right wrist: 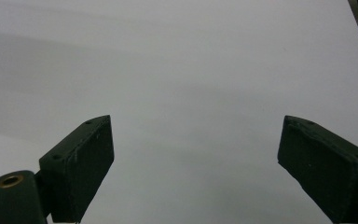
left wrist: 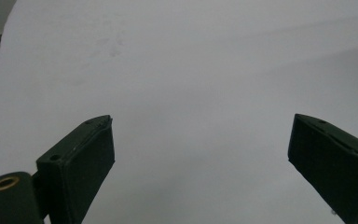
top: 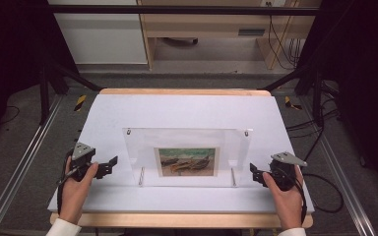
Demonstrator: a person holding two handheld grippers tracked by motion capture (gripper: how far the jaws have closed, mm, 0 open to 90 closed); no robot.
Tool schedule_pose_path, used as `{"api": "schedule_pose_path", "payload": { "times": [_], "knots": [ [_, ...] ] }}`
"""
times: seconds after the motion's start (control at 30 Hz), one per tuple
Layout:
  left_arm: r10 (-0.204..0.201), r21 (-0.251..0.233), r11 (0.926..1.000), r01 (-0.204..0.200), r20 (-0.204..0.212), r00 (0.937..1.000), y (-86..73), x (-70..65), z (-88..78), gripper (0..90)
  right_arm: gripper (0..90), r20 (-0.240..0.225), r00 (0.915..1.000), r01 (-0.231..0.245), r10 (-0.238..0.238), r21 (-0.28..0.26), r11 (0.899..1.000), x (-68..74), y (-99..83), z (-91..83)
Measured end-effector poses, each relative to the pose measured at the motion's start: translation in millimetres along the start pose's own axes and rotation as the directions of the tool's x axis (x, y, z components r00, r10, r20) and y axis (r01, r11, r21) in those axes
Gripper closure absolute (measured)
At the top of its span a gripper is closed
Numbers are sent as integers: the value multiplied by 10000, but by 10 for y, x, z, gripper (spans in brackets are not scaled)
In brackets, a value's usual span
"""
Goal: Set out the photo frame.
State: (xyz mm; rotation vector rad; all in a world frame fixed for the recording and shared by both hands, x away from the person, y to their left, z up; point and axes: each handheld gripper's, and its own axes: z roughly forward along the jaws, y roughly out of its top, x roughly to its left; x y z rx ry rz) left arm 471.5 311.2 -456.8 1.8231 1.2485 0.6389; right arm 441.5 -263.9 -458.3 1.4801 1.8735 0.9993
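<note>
A clear acrylic picture frame (top: 187, 156) stands near the middle of the white tabletop (top: 187, 110), holding a small painting of boats (top: 187, 161) and resting on two metal pegs. My left gripper (top: 109, 166) sits on the table to the frame's left, jaws wide apart with nothing between them. My right gripper (top: 256, 174) rests to the frame's right, also open and empty. In the left gripper view the left gripper (left wrist: 200, 154) faces bare white surface; in the right gripper view the right gripper (right wrist: 196, 154) does too.
The table has a wooden rim (top: 182, 91) at front and back. Black frame struts (top: 59, 73) and metal floor rails (top: 15, 172) flank it. Cables (top: 325, 187) trail on the floor at right. A wooden desk (top: 211, 29) stands beyond.
</note>
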Motion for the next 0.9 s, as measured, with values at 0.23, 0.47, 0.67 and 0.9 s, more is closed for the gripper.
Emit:
{"api": "schedule_pose_path", "payload": {
  "times": [0.23,0.47,0.67,0.9],
  "knots": [
    [241,284,9993,-238,-94,9997,-49,1,66,69,129,328,9991,274,-278,102,9996,-37,53,139],
    [387,631,9973,-376,-156,9991,-108,-10,69,75,140,752,9950,639,-657,256,9976,-57,77,185],
    [520,543,9973,-492,-522,9973,-133,14,32,106,142,663,9956,633,-660,412,9971,-72,6,173],
    [617,601,9964,-593,-386,9974,-153,8,-5,161,172,593,9972,452,-459,131,9989,-104,-74,61]
  ]
}}
